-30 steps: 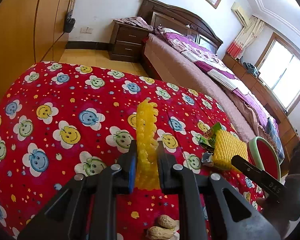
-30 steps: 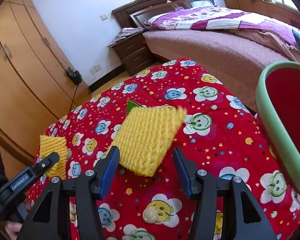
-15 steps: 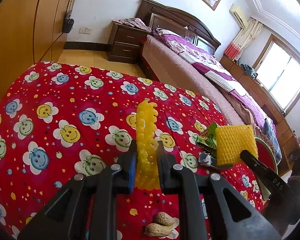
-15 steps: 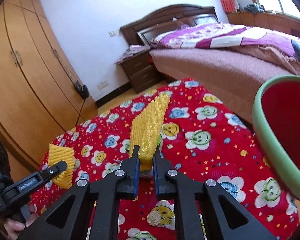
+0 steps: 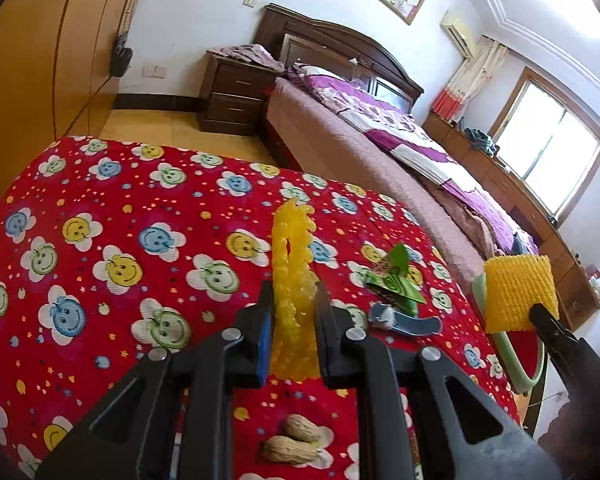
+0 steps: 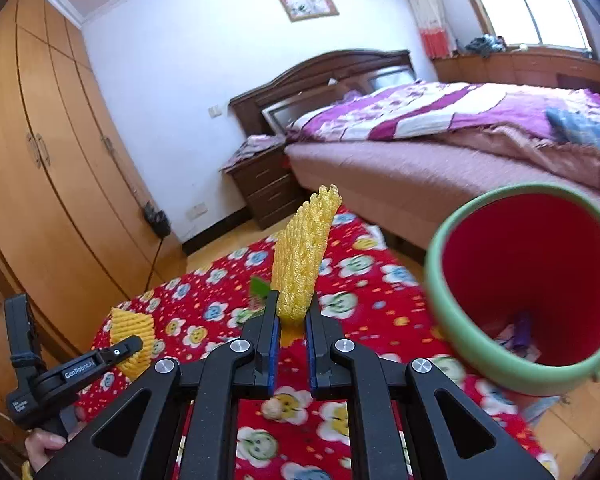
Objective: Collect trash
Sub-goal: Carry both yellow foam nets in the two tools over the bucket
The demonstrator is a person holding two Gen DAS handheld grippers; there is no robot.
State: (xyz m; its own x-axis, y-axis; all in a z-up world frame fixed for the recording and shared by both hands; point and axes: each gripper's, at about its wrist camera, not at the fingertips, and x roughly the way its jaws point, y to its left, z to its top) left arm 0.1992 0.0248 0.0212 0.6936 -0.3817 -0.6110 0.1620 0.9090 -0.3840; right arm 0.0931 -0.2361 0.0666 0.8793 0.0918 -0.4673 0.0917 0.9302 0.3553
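Observation:
My left gripper (image 5: pixel 291 312) is shut on a yellow foam net sleeve (image 5: pixel 292 264), held edge-on above the red smiley tablecloth (image 5: pixel 120 248). My right gripper (image 6: pixel 291 314) is shut on a second yellow foam net (image 6: pixel 304 264), lifted clear of the table; in the left wrist view that net (image 5: pixel 518 294) hangs in front of the bin. The bin (image 6: pixel 452 316), red inside with a green rim, stands just right of the table with some scraps at its bottom. A green wrapper (image 5: pixel 394 284), a grey-blue scrap (image 5: pixel 404 322) and two peanuts (image 5: pixel 294 442) lie on the cloth.
A bed with a purple cover (image 6: pixel 440 120) lies beyond the table, with a dark nightstand (image 5: pixel 236 96) beside it. Wooden wardrobe doors (image 6: pixel 40 168) line the left wall. A single peanut (image 6: pixel 274 408) sits on the cloth below my right gripper.
The right gripper closed on the flat yellow net and lifted it off the cloth toward the bin, uncovering the green wrapper. The left gripper kept still with its net.

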